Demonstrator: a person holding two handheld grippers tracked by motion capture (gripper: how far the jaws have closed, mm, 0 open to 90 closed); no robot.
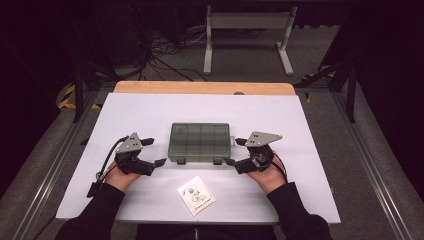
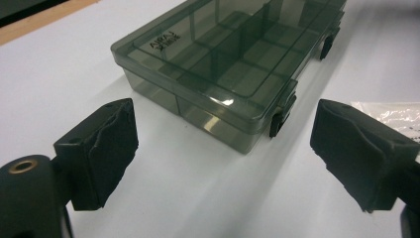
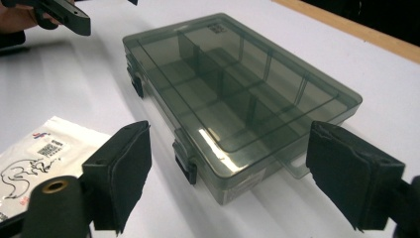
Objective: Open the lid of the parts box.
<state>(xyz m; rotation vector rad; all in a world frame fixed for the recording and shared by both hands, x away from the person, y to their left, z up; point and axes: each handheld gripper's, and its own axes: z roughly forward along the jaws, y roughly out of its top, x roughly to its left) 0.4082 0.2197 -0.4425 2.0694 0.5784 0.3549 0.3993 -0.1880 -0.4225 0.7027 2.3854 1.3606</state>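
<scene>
The box (image 1: pixel 200 142) sits shut in the middle of the surface (image 1: pixel 150 110) between the left gripper (image 1: pixel 152 152) and the right gripper (image 1: pixel 235 151), both wide open and holding nothing, so go slow and get each one on a front clip

Your right gripper (image 3: pixel 225 173) faced the closed box, jaws apart.

You held its jaws wide on either side of the near corner of the smoky compartment box (image 3: pixel 237 94), touching nothing. The box lay flat on the white table (image 3: pixel 99 79), a printed packet (image 3: pixel 34 158) just beside your left-hand jaw, and the other gripper (image 3: pixel 59 15) showed beyond.
</scene>
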